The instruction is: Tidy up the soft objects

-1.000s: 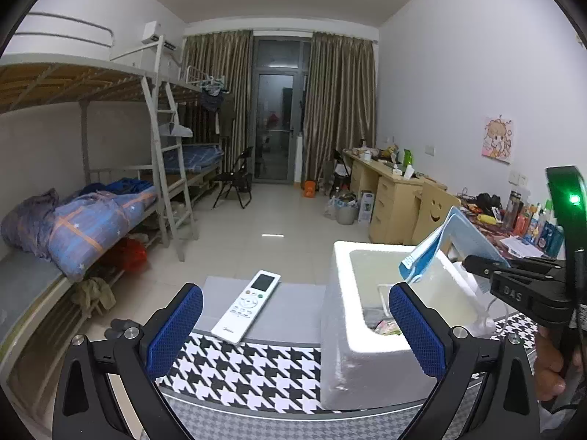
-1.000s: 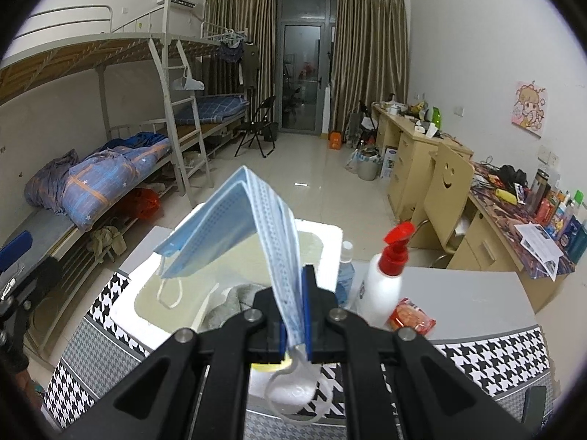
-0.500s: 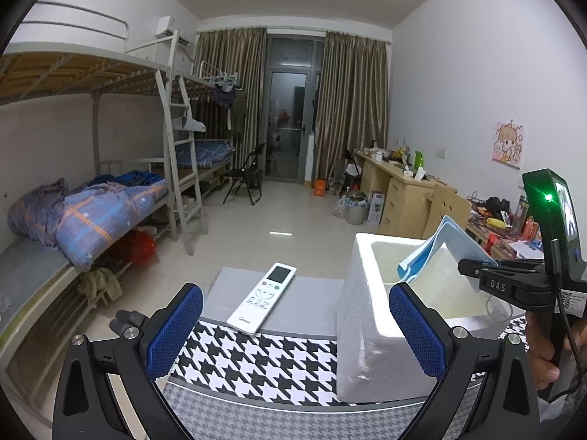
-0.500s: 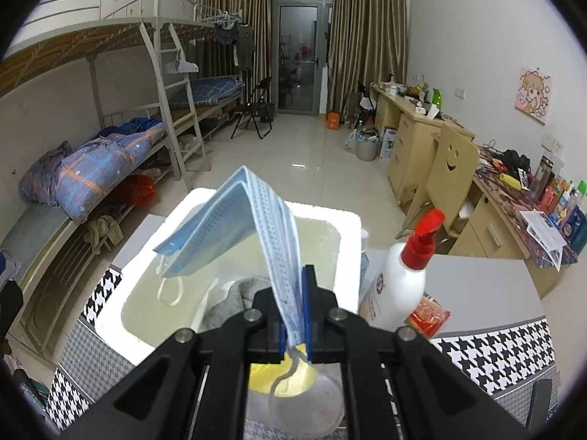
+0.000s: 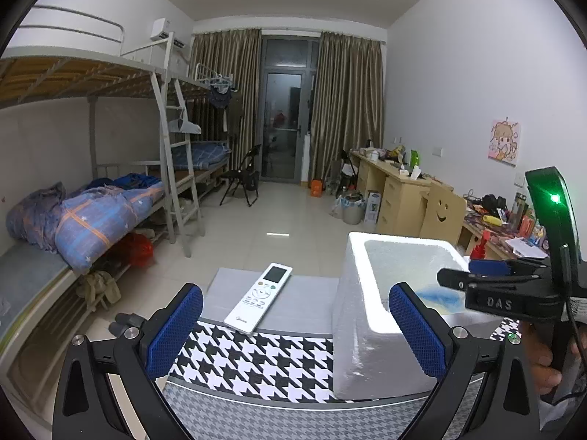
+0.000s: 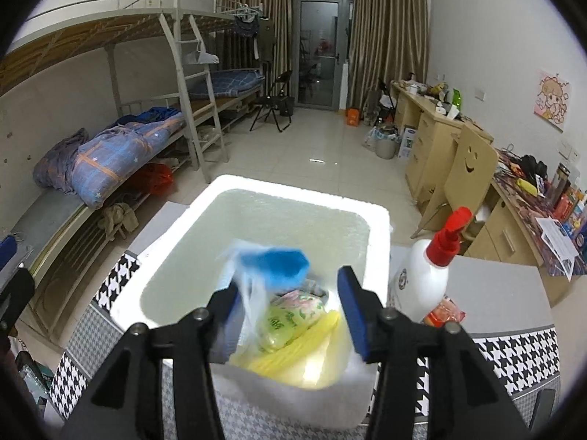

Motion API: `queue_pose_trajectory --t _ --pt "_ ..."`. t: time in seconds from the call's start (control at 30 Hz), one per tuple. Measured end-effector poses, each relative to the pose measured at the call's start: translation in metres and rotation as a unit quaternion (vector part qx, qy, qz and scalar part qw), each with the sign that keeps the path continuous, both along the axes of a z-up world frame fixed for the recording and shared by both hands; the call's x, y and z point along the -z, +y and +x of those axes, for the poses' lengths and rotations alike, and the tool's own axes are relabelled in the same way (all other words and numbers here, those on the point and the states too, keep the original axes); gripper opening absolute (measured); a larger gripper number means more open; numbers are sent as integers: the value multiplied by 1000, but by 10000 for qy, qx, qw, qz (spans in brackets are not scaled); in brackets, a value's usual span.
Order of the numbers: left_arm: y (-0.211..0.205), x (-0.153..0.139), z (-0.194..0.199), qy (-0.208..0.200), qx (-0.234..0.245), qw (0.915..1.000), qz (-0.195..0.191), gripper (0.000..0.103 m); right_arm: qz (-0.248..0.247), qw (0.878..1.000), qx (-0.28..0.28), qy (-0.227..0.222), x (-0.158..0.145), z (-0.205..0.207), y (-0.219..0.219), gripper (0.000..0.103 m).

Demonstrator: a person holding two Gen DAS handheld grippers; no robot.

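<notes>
Dim ceiling light, fisheye warp, motion-blurred mask [image 6: 273, 262]

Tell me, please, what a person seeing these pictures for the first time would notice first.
Probably the white foam box in the middle of the table, with the blurred blue face mask over the soft items inside it. The right claw stands open just above that box. A red-capped white bottle stands right of the box.

Foam box [image 6: 370, 216]: white, grainy, matt. Beside it, spray bottle [image 6: 422, 282]: glossy white plastic, red cap. Counter [image 5: 256, 359] cloth: woven houndstooth, matt. Remote [image 5: 258, 297]: smooth white plastic. Right gripper [image 6: 293, 311] pads: blue, textured rubber; frame matt black plastic.
</notes>
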State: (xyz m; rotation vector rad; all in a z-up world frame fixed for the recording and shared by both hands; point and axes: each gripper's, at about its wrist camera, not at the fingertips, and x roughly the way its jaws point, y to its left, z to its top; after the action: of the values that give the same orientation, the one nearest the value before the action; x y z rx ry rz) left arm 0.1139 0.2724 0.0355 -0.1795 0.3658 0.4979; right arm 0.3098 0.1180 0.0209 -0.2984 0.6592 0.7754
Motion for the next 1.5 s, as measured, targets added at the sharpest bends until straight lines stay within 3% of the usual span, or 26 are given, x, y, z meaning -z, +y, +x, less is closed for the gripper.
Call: queue_pose_trajectory --t 0.07,0.27,0.7,0.97,1.5 --pt "-3 -1 0 -5 6 10000 14 102 -21 10000 -70 -5 -1 -3 -3 65" --pt "-12 -6 -3 -61 72 10000 32 102 -69 9997 -201 -98 -4 -12 -12 65" --pt "-32 -17 -18 -157 141 9997 139 102 373 9987 -213 -288 -25 -33 -44 68" --pt "-53 -23 -29 -234 254 9991 241 102 572 9955 -33 -761 -34 -58 -66 78" --pt "-93 -31 -61 -399 469 9977 294 102 945 9886 -98 -1172 -40 -101 -110 80"
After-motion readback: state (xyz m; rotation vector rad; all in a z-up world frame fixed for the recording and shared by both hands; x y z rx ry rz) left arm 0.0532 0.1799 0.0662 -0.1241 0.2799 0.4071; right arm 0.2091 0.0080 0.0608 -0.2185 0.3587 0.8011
